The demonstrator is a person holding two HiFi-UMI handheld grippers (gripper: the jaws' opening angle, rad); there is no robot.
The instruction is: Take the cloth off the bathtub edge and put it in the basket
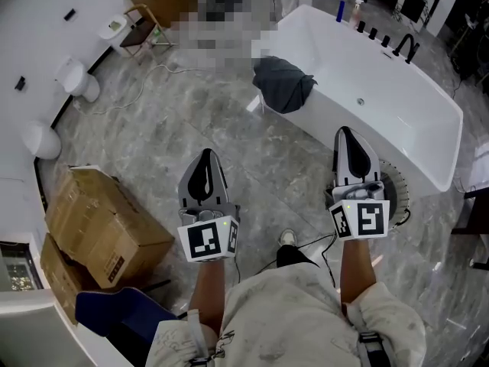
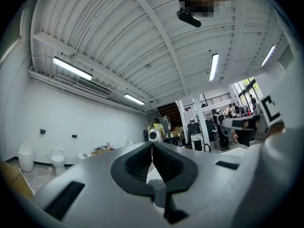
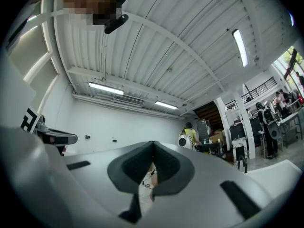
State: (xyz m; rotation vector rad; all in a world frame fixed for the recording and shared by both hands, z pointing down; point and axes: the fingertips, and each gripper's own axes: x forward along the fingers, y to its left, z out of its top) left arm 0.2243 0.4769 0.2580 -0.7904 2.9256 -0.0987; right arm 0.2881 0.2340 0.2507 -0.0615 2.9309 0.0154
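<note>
A dark grey cloth (image 1: 283, 82) hangs over the near left edge of the white bathtub (image 1: 397, 105), in the upper middle of the head view. Both grippers are held level above the marble floor, well short of the cloth. My left gripper (image 1: 205, 154) has its jaws together with nothing between them; its tips (image 2: 152, 144) meet in the left gripper view. My right gripper (image 1: 345, 131) is also shut and empty, with its tips (image 3: 153, 144) touching. A round dark basket (image 1: 395, 192) stands on the floor by the tub, partly hidden behind the right gripper.
Cardboard boxes (image 1: 99, 220) sit at the left, with a dark blue thing (image 1: 114, 312) below them. Toilets (image 1: 76, 79) line the left wall beside a wooden stool (image 1: 145, 25). A black faucet (image 1: 405, 48) and bottles (image 1: 341, 11) stand on the tub's far rim. A cable (image 1: 313, 245) crosses the floor.
</note>
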